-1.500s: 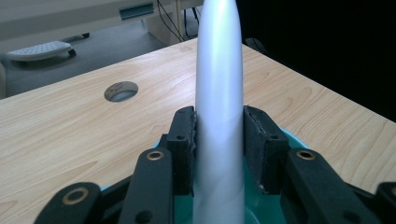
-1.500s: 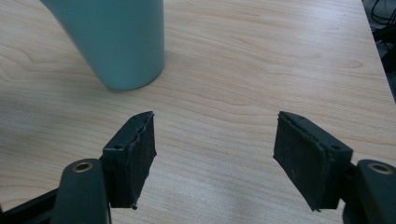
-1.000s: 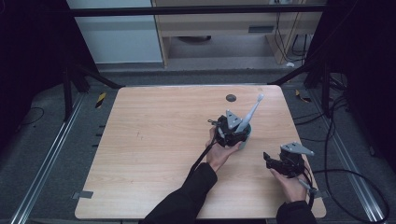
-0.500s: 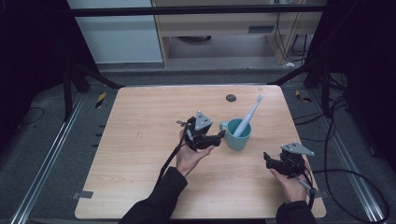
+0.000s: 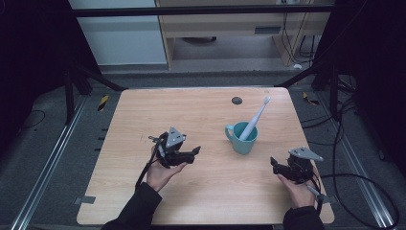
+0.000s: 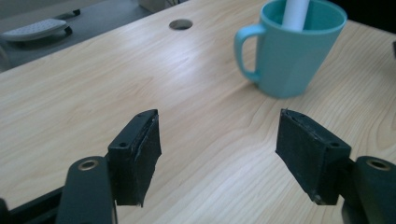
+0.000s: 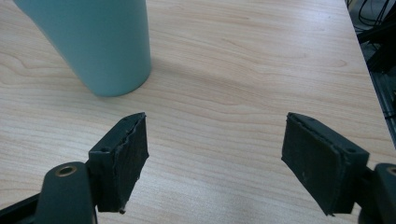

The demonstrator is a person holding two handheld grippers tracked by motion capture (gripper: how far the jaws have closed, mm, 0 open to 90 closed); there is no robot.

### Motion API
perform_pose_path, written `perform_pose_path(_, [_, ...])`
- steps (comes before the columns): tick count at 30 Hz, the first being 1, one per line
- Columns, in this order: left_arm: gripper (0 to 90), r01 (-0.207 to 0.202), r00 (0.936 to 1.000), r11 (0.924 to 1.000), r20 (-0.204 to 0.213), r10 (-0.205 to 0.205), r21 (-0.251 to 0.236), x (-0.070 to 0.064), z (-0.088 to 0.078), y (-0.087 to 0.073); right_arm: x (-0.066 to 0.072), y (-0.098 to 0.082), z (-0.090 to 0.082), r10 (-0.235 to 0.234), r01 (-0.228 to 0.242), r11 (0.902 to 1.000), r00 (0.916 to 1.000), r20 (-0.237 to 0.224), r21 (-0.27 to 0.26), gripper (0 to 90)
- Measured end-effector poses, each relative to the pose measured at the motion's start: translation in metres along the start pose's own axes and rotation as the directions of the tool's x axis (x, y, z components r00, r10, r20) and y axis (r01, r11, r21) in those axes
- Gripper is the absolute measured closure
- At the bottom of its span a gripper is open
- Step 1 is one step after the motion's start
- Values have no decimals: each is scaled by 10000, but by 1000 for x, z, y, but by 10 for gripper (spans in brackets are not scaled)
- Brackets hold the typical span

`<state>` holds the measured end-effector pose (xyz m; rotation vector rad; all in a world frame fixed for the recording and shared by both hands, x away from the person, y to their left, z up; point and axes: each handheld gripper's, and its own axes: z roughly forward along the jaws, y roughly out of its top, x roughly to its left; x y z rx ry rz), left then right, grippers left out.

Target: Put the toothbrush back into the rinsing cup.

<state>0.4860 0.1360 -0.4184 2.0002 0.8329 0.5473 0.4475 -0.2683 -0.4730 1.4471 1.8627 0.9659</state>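
Light wood table [image 5: 143,120] over grey floor with metal rails [image 5: 48,163] on the left, pale cabinet [image 5: 117,40] and wooden shelf unit [image 5: 225,24] behind, cables [image 5: 359,187] on the right; small dark hole [image 5: 236,100] near the far edge. Left half of the top is bare and roomy, and the teal mug [image 5: 243,139] sits right of centre with a white toothbrush [image 5: 256,117] leaning in it, well apart from all edges. Left gripper [image 5: 195,152] is left of the mug, apart from it, jaws just opened wide with nothing between; right gripper [image 5: 274,164] is near the front right corner, jaws wide, empty, mug just beyond them.
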Motion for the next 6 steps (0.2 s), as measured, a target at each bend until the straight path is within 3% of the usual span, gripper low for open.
perform_pose_path(4, [286, -96, 9996, 9996, -275, 104, 260, 8, -11, -16, -1, -1, -1, 33, -33, 10000, 10000, 6, -50, 224])
perform_pose_path(6, [282, 121, 9991, 9995, -399, -109, 305, 15, -17, -26, -1, -1, -1, 58, -58, 10000, 10000, 17, -23, 221])
